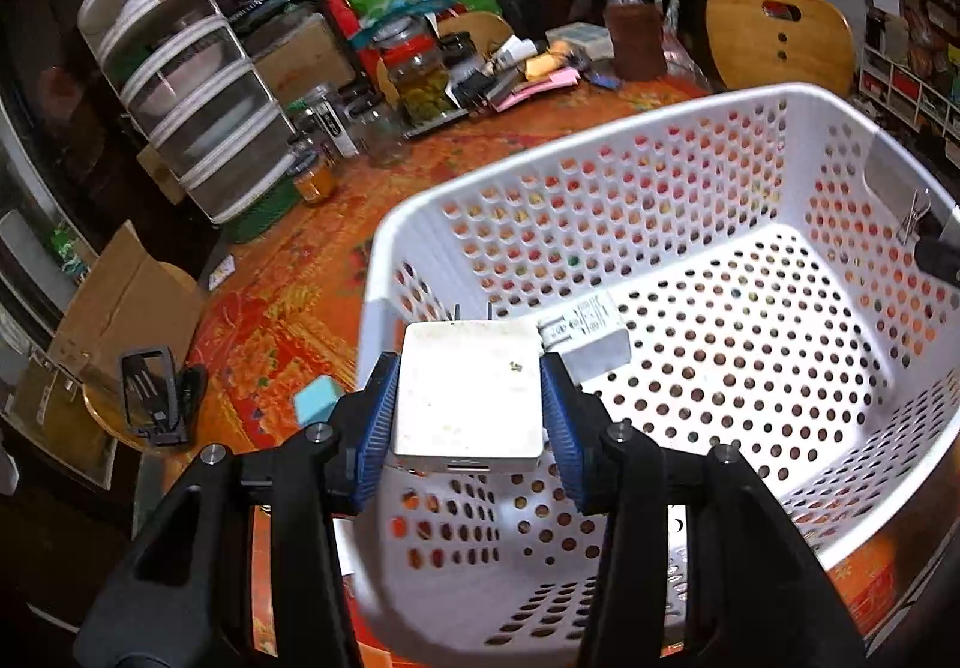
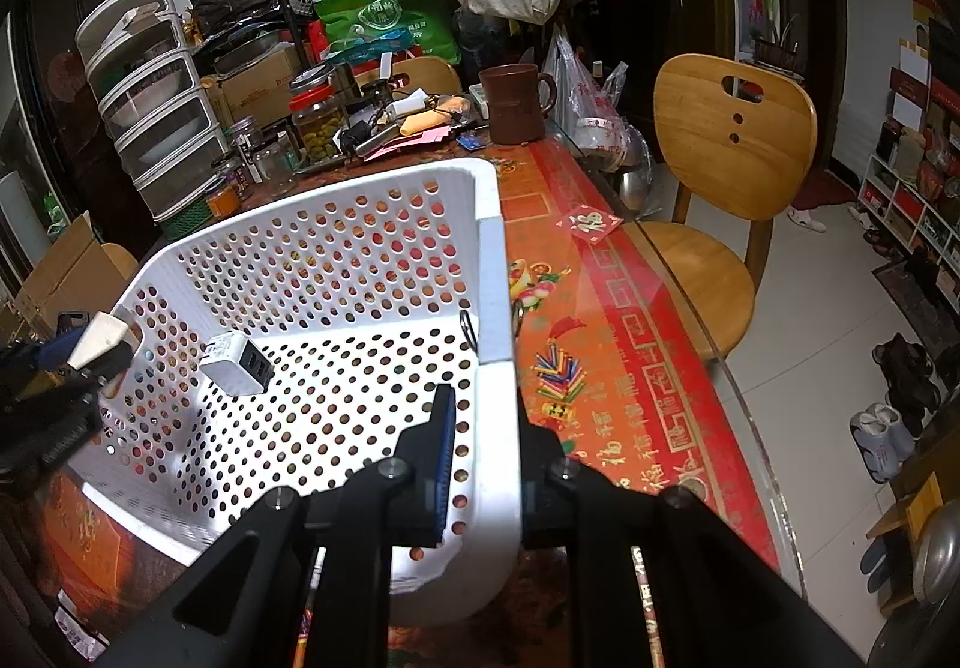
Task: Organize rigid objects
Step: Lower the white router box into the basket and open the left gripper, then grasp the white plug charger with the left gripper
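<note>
Jaws first: my left gripper (image 1: 471, 398) is clamped on a white square charger (image 1: 469, 398), held over the near-left rim of the white perforated basket (image 1: 690, 140), while my right gripper (image 2: 480, 464) straddles and pinches the basket's right wall, steadying it. I judge this the drop-off step — next I must carry the charger further over the floor of the basket and part the left jaws. A second white charger (image 2: 234, 365) already lies inside, lower centre in the left view, its printed label too small to read. On the red tablecloth (image 2: 630, 368) repeated 福 characters show; the hanging tote's print is only partly legible.
</note>
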A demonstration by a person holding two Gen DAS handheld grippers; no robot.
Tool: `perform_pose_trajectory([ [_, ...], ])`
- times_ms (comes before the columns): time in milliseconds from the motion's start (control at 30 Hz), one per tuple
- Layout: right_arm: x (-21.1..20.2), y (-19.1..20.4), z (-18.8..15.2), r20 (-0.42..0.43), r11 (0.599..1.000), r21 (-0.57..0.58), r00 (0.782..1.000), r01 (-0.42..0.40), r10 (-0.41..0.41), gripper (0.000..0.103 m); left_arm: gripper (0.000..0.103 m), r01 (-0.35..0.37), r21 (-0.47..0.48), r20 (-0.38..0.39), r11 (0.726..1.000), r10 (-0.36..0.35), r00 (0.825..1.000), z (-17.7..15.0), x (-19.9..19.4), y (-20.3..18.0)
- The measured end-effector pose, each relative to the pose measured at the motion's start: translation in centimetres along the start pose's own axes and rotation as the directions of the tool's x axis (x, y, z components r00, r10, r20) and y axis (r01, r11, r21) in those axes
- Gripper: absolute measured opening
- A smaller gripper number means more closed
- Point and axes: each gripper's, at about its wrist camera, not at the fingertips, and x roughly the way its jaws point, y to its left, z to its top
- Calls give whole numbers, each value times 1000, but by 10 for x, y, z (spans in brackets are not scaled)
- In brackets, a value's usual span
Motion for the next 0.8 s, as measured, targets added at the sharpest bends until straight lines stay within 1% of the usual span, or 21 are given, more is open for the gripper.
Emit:
perform_pose_trajectory([
  [67, 0, 0, 0, 0, 1000, -1, 1000, 0, 0, 13, 44, 11, -6, -13, 1000, -11, 1000, -3, 8, 1],
  [100, 0, 0, 0, -1, 1000, -1, 1000, 1, -1, 13, 46, 10, -3, 4, 1000, -10, 1000, -4, 8, 0],
  [133, 0, 0, 0, 0, 1000, -1, 1000, 1, -1, 13, 50, 7, -4, 9, 1000, -6, 1000, -5, 8, 1],
  [167, 0, 0, 0, -1, 1000, -1, 1000, 2, -2, 13, 53, 20, -6, 24, 1000, -20, 1000, -6, 5, 1],
  [200, 0, 0, 0, -3, 1000, -1, 1000, 1, -1, 13, 58, 35, -7, 47, 999, -35, 998, -8, 1, 2],
  [233, 1, 0, 0, -3, 1000, -1, 1000, 2, -2, 13, 67, 36, -10, 67, 999, -35, 997, -10, -3, 4],
  [267, 1, 0, 0, -4, 1000, -1, 1000, 3, -3, 13, 77, 4, -15, 89, 1000, -2, 996, -11, -9, 5],
  [300, 2, 0, 0, -5, 1000, -1, 1000, 7, -7, 13, 98, -34, -18, 114, 999, 36, 993, -13, -14, 7],
  [333, 2, 0, 0, -8, 1000, -1, 1000, 5, -5, 13, 102, -64, -23, 151, 998, 67, 986, -17, -22, 10],
  [367, 3, 0, 0, -8, 1000, 0, 1000, 4, -4, 13, 102, -71, -43, 184, 997, 78, 980, -23, -31, 18],
  [467, 4, 0, 1, -12, 1000, 1, 1000, 7, -7, 13, 102, -27, -131, 211, 991, 54, 976, -36, -50, 50],
  [567, 5, 0, 2, -14, 1000, 2, 1000, 9, -9, 13, 102, -37, -233, 197, 972, 85, 977, -54, -58, 94],
  [600, 5, 0, 2, -14, 1000, 2, 1000, 10, -10, 13, 102, -45, -248, 187, 968, 93, 978, -59, -56, 104],
  [700, 5, 0, 2, -13, 1000, 3, 1000, 9, -9, 13, 102, -86, -301, 92, 950, 119, 989, -90, -28, 142],
  [767, 5, 0, 2, -12, 1000, 3, 1000, 8, -8, 13, 102, -101, -338, 13, 936, 112, 994, -115, -4, 165],
  [800, 5, 0, 2, -11, 1000, 3, 1000, 8, -8, 13, 102, -102, -361, -29, 927, 98, 995, -127, 10, 175],
])
